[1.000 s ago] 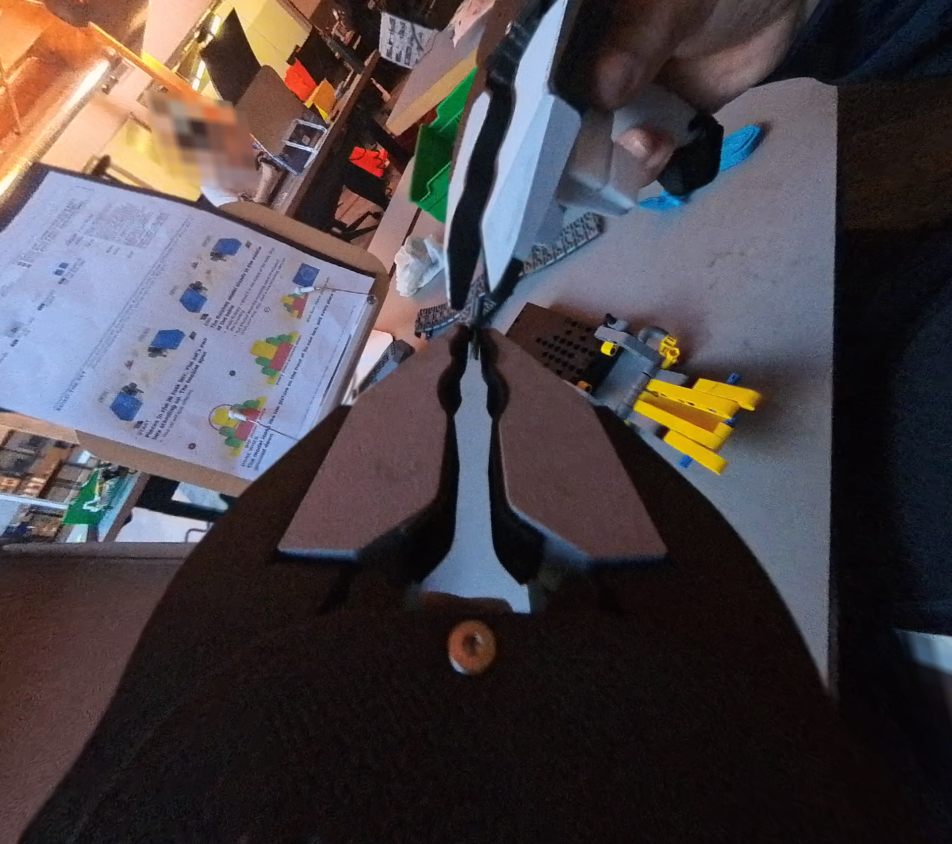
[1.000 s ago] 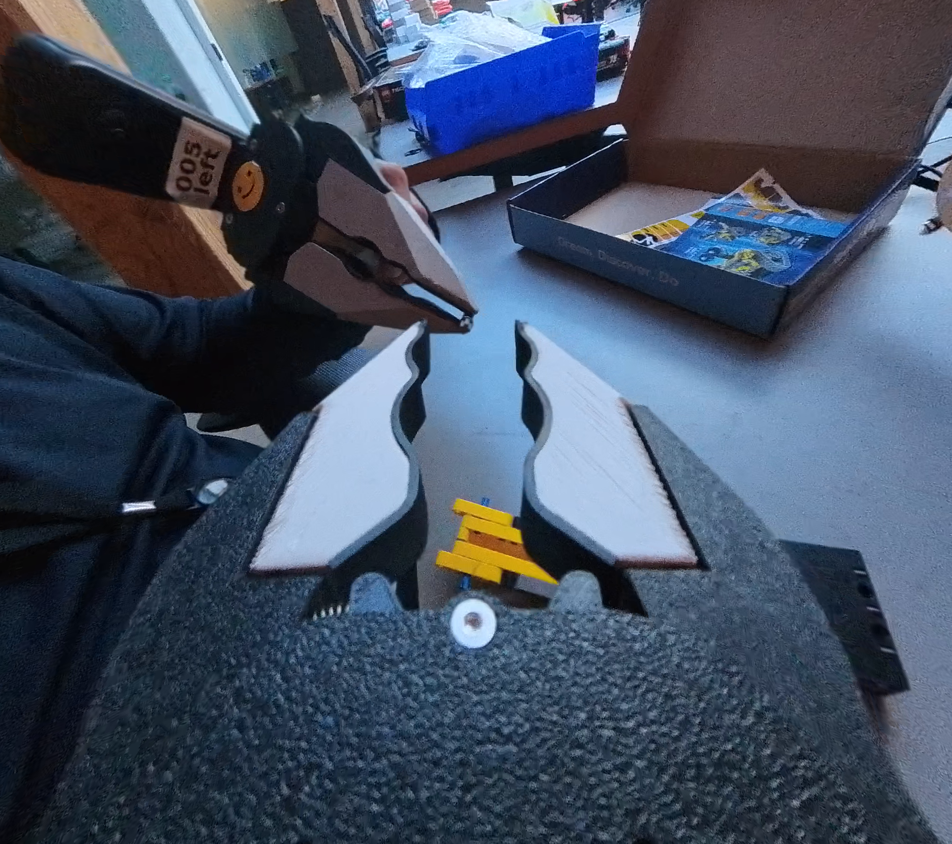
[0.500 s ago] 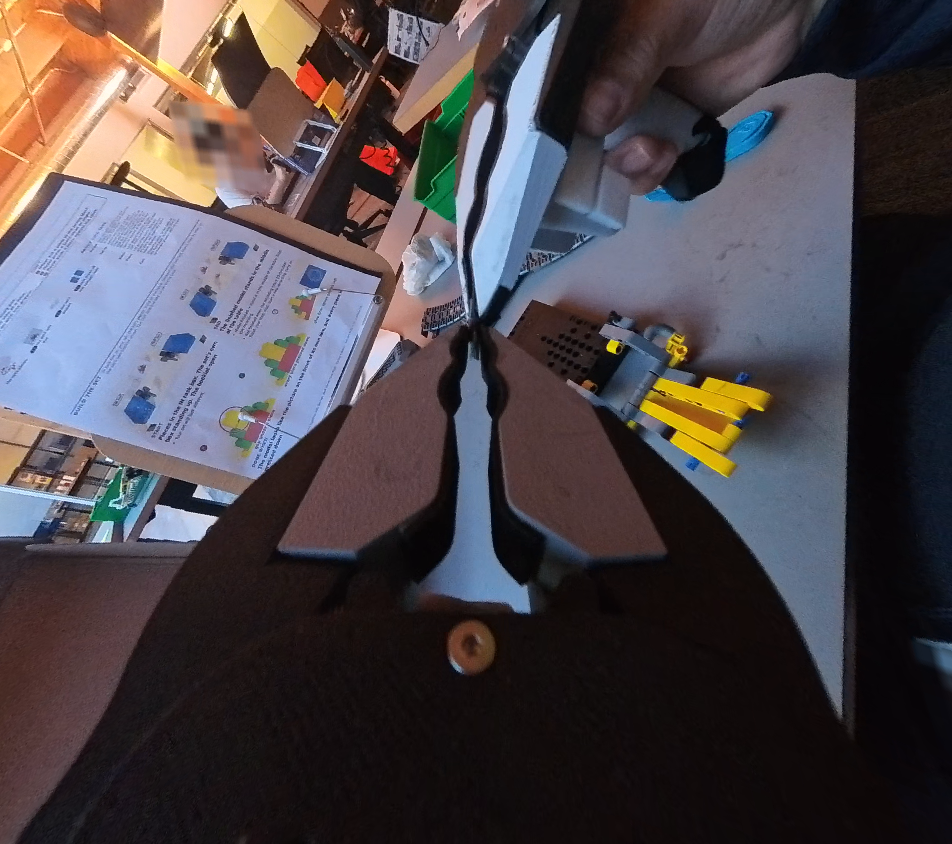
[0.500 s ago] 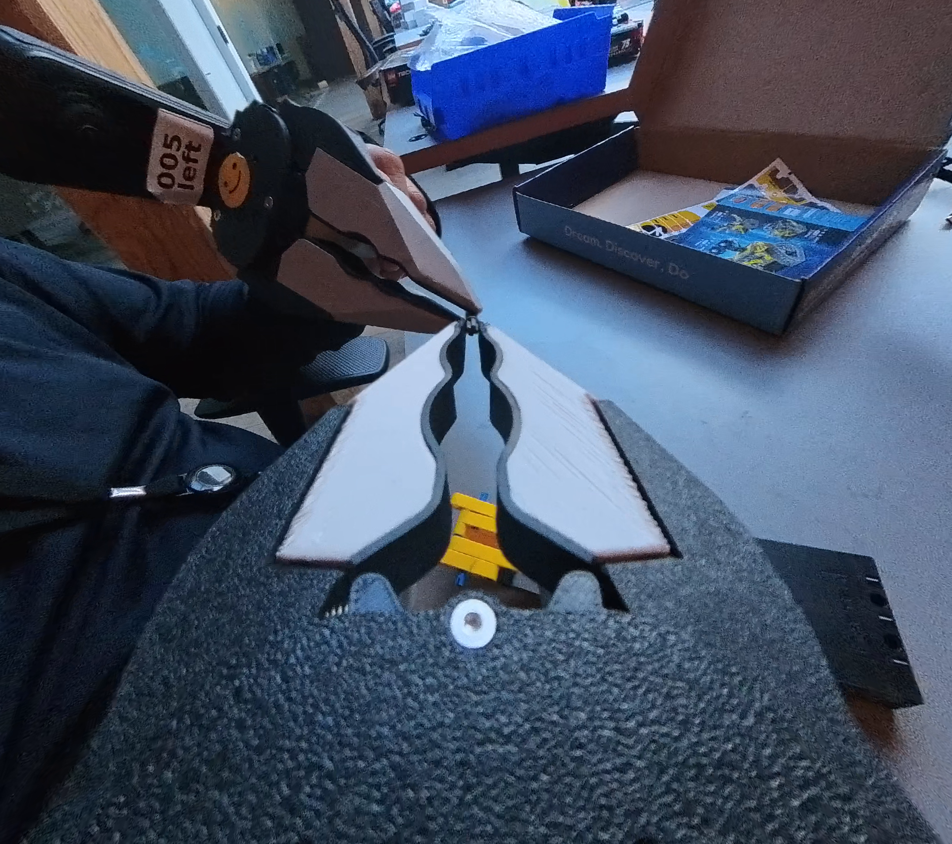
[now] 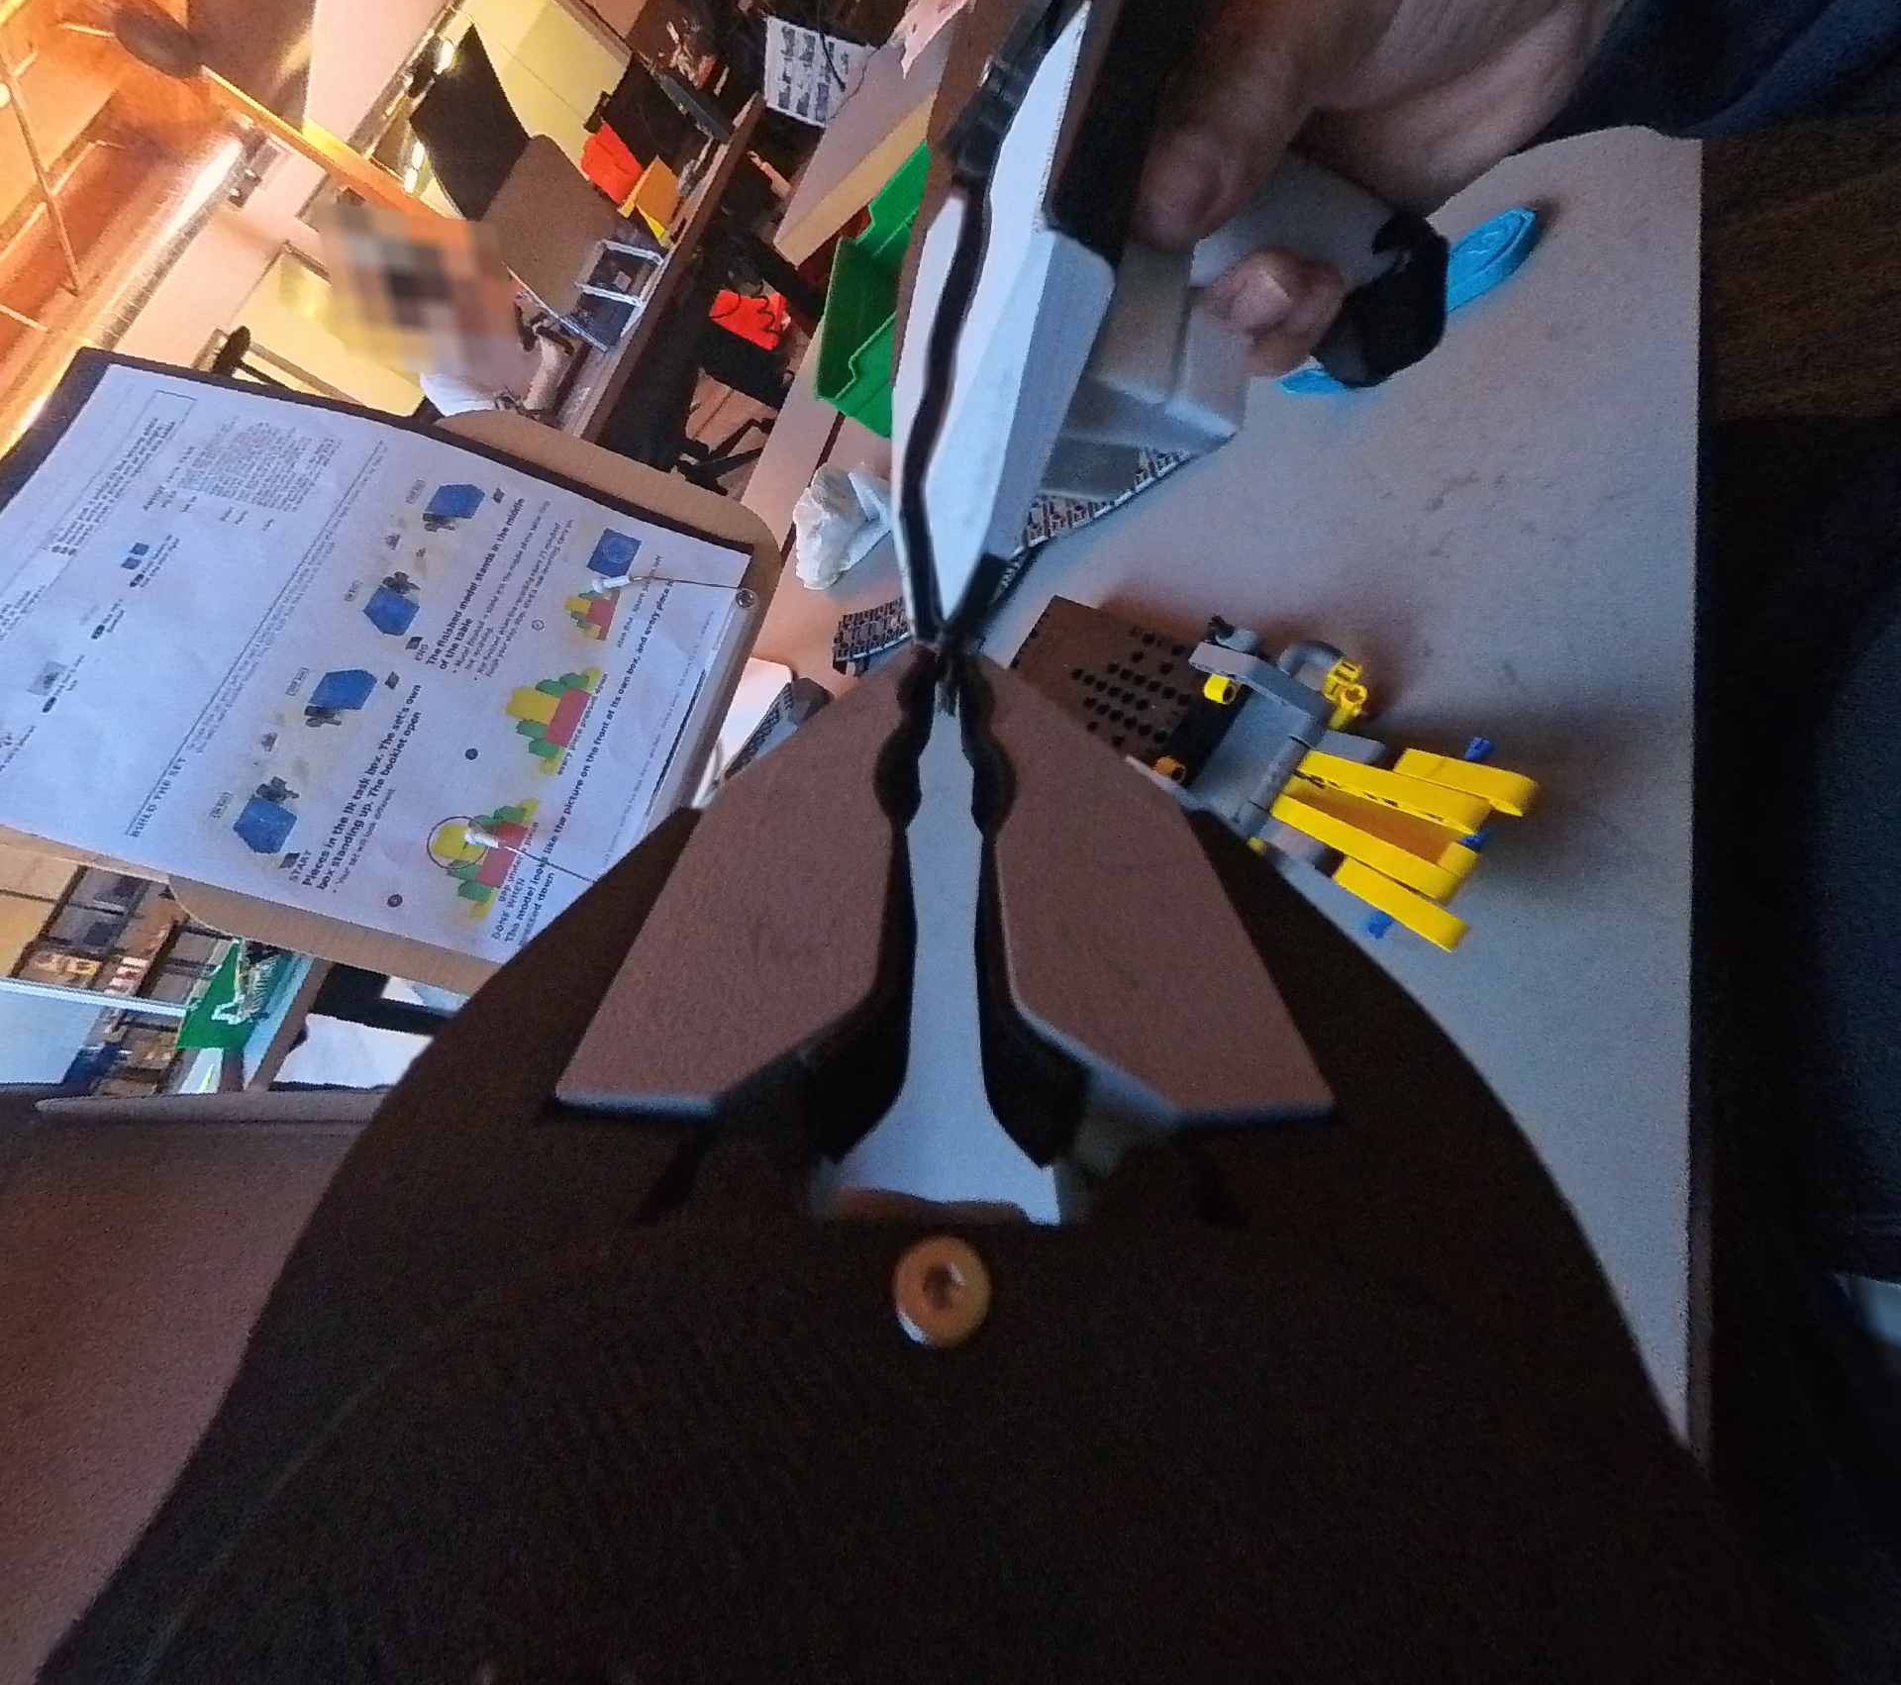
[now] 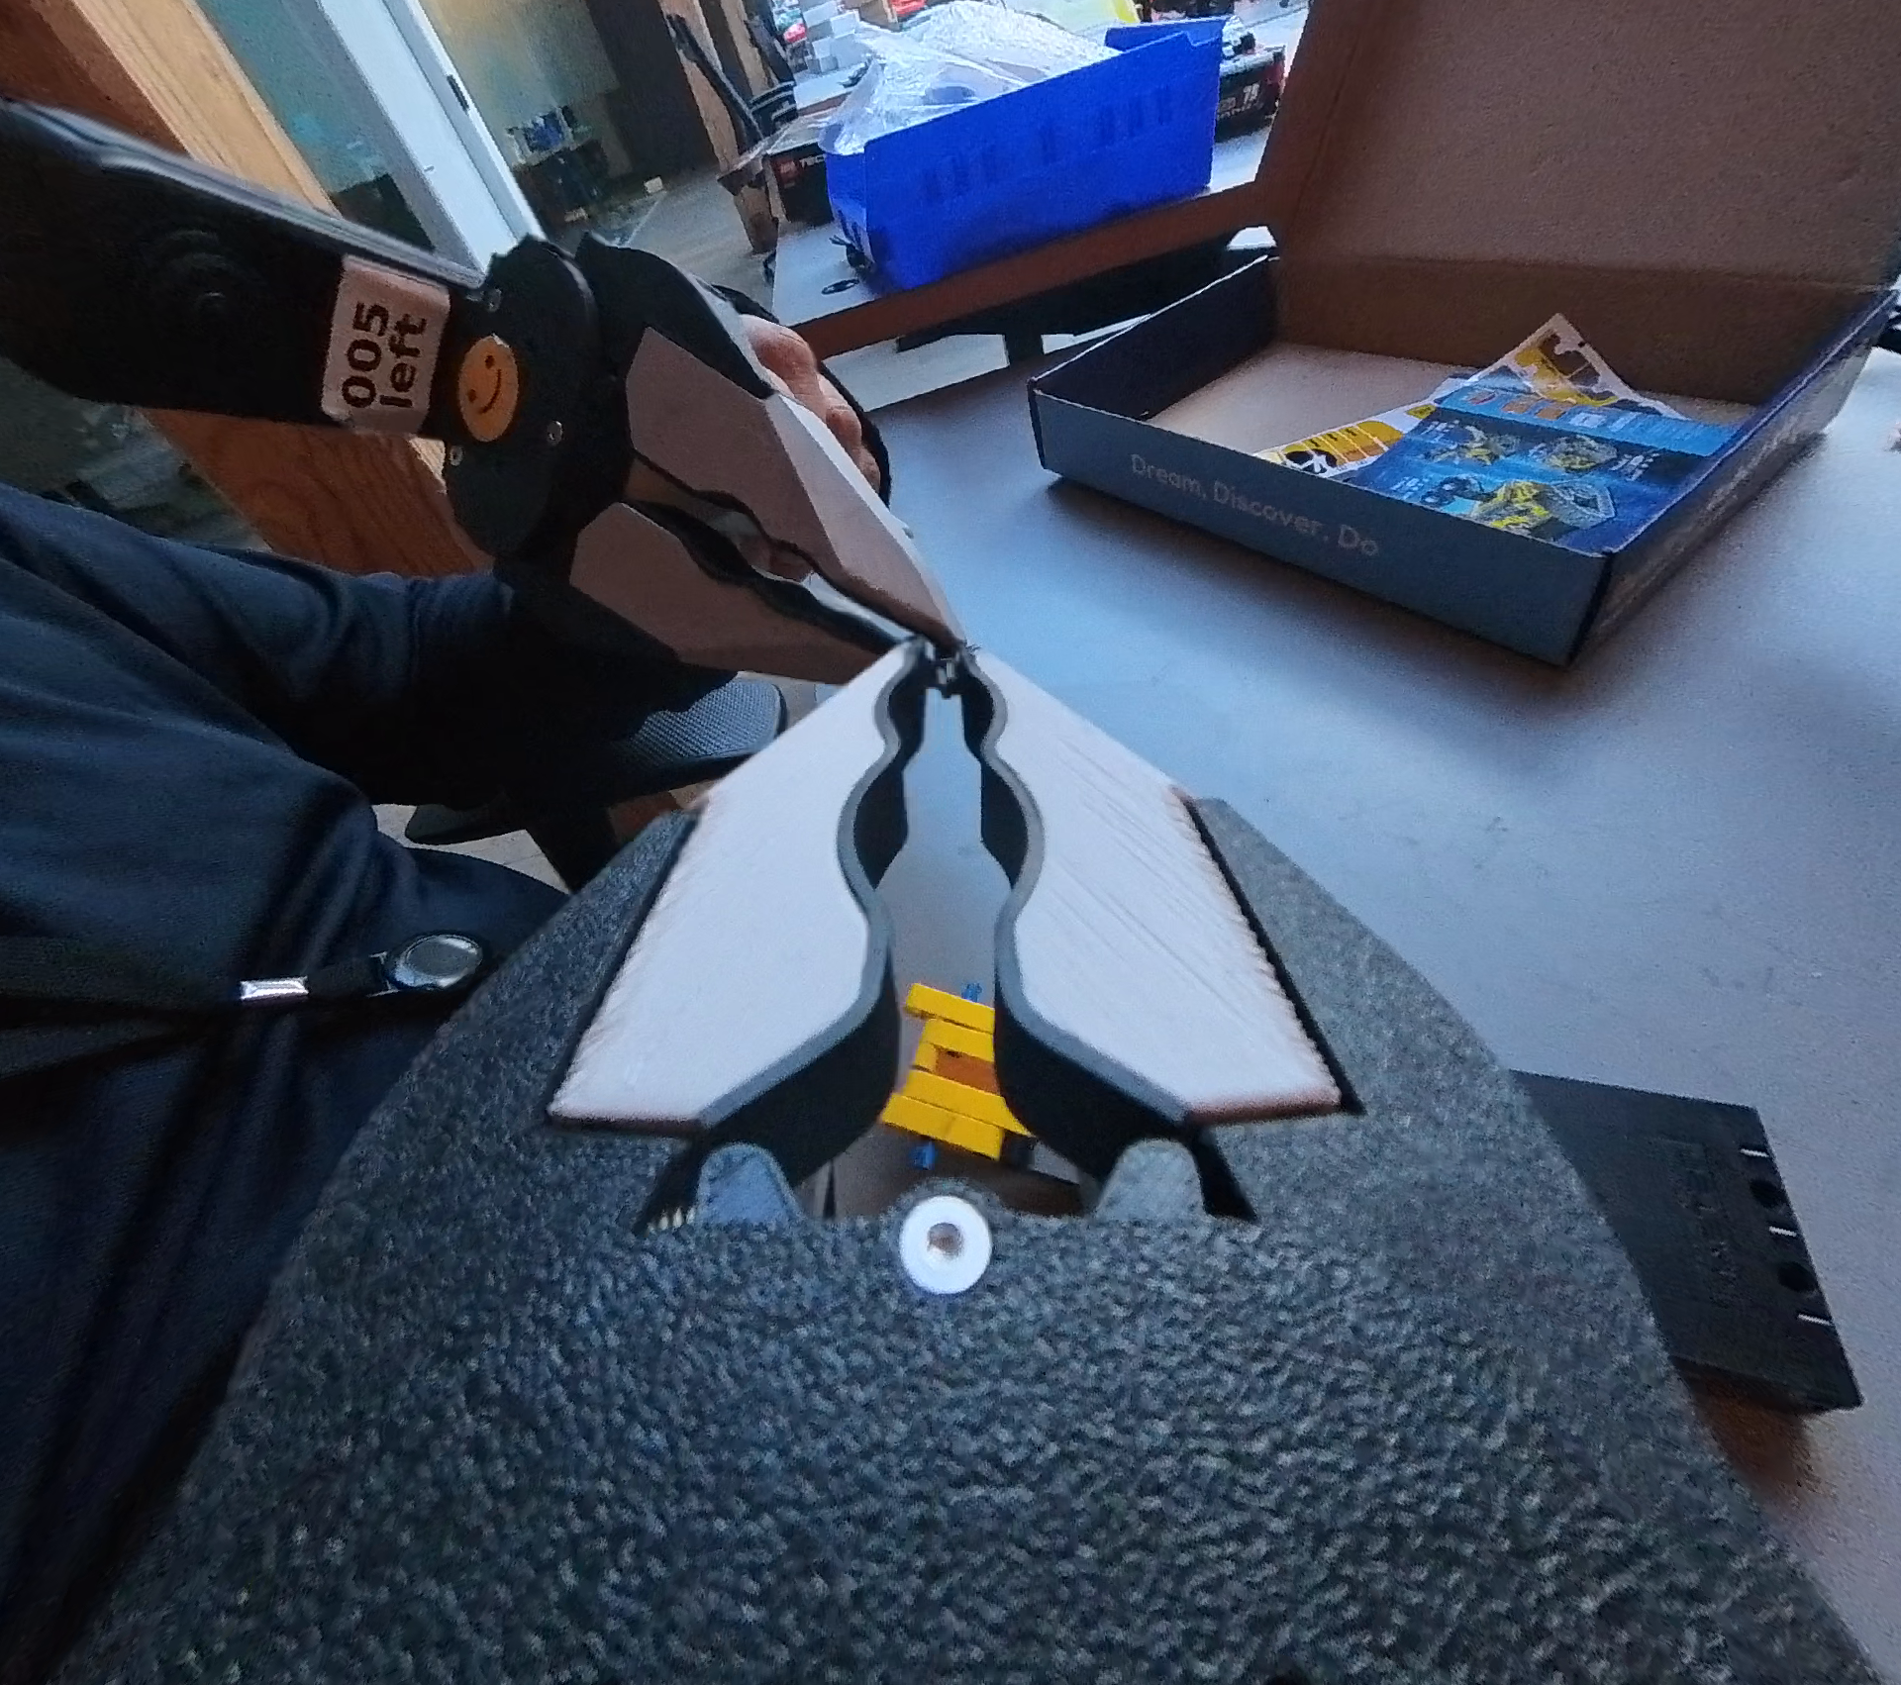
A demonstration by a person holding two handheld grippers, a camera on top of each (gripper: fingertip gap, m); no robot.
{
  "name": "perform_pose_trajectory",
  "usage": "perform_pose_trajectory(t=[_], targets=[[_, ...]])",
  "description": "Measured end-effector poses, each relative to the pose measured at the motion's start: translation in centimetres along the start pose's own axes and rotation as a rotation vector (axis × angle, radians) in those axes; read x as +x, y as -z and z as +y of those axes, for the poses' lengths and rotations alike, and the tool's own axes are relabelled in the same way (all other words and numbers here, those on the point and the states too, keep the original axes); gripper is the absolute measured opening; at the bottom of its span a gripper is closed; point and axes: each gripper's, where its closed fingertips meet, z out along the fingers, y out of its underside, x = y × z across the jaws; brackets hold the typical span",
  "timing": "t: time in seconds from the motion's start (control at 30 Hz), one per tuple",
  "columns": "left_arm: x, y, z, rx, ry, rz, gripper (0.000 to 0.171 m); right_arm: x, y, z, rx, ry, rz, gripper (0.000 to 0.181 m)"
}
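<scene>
The left gripper (image 5: 941, 689) and the right gripper (image 6: 941, 658) are held tip to tip above the table (image 5: 1543, 504), each with its fingers together on a tiny dark piece (image 6: 943, 671) too small to identify. A grey and yellow brick model (image 5: 1337, 792) lies on the table below the tips, beside a black perforated block (image 5: 1111, 700). An open cardboard box (image 6: 1440, 442) sits farther back.

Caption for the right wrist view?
Right gripper and left gripper meet tip to tip, both pinching a tiny dark part above the table, open box behind.
</scene>
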Motion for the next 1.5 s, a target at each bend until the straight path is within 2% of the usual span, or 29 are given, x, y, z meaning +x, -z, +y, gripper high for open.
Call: perform_pose_trajectory(t=[0.07,0.47,0.7,0.77,0.83,0.93,1.03,1.07,1.13,1.2,1.27,1.33,1.4,1.5], targets=[[0.0,0.0,0.1,-0.004,-0.006,-0.001,0.002,-0.1,-0.1,0.2,-0.009,-0.023,-0.013,0.009],[-0.2,-0.1,0.2,0.002,-0.002,-0.015,0.002,0.2,-0.2,0.3,-0.009,-0.029,-0.004,0.001],[-0.7,-0.7,1.0,-0.016,0.050,-0.034,0.000,1.4,0.6,0.1,-0.041,0.046,0.083,0.001],[-1.1,-1.0,1.9,-0.046,0.100,-0.037,0.000,2.6,2.9,-1.5,-0.005,0.090,0.162,0.001],[-1.5,-1.3,2.8,-0.066,0.164,-0.032,0.000,4.0,6.7,-3.9,0.077,0.113,0.253,0.001],[-2.2,-1.7,3.8,-0.074,0.253,-0.049,0.003,8.0,15.0,-6.3,0.164,0.179,0.568,0.000],[-2.8,-1.9,4.6,-0.060,0.323,-0.095,0.007,12.2,24.7,-5.9,0.173,0.174,0.930,0.000],[-3.0,-1.9,5.1,-0.067,0.343,-0.126,0.000,13.1,27.4,-5.3,0.176,0.149,1.020,0.001],[-3.6,-2.0,6.2,-0.092,0.388,-0.204,0.005,14.7,31.7,-3.5,0.162,0.078,1.141,0.000],[-1.9,-2.8,7.5,-0.174,0.424,-0.125,0.031,16.4,33.9,-0.6,0.085,-0.036,1.195,0.003],[0.9,-3.7,9.1,-0.290,0.494,0.015,0.051,18.4,35.0,2.9,-0.029,-0.155,1.231,0.031],[1.6,-4.3,10.3,-0.361,0.575,0.040,0.075,19.8,36.7,5.0,-0.094,-0.211,1.329,0.062],[2.0,-4.4,10.6,-0.366,0.622,0.078,0.076,20.1,37.2,4.8,-0.090,-0.209,1.384,0.072],[2.2,-4.0,10.2,-0.327,0.641,0.129,0.078,19.2,35.5,2.5,-0.032,-0.144,1.335,0.077]])
